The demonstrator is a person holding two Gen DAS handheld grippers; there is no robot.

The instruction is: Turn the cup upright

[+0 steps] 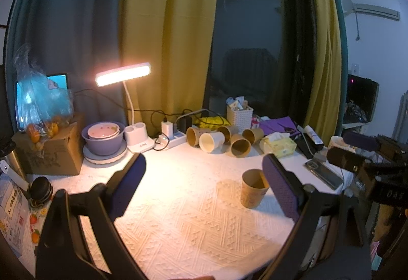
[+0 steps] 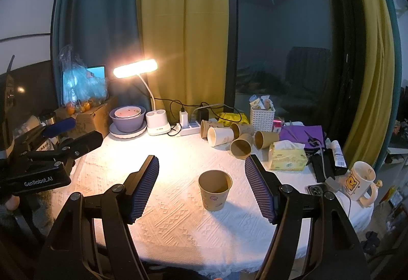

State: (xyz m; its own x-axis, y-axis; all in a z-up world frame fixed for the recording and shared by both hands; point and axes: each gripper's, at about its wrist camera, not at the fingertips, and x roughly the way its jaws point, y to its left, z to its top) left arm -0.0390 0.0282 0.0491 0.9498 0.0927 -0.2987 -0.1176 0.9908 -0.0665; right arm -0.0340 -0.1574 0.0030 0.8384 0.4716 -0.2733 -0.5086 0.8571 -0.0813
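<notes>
While both my grippers hang over the white tablecloth [image 2: 178, 216], the brown paper cup [image 2: 215, 190] stands upright, mouth up, at frame center of the right wrist view, free of both pads. My right gripper [image 2: 201, 189] is spread wide, nothing held; the cup sits in the gap between its blue ribbed pads [image 2: 144, 190], touching neither. In the left wrist view the same cup [image 1: 254, 188] sits right of center, just beside the right-hand pad [image 1: 280, 190], partly overlapped by it in the picture; contact there I can't tell. My left gripper [image 1: 204, 186] is also wide apart and holds nothing.

Upper middle of both views: a cluster of paper cups lying on their sides [image 2: 237, 138], one white [image 2: 219, 136], the rest brown, mouths facing the camera. Behind them a white basket [image 2: 262, 118] and a power strip [image 2: 190, 128]. A lit desk lamp [image 2: 135, 68] is at upper left, with purple stacked bowls [image 2: 127, 121] left of its base. Tissue box [image 2: 288, 157] sits right of the cup cluster. Bear mug [image 2: 359, 179] is at the right edge of the table, with a phone [image 1: 323, 174] near it.
</notes>
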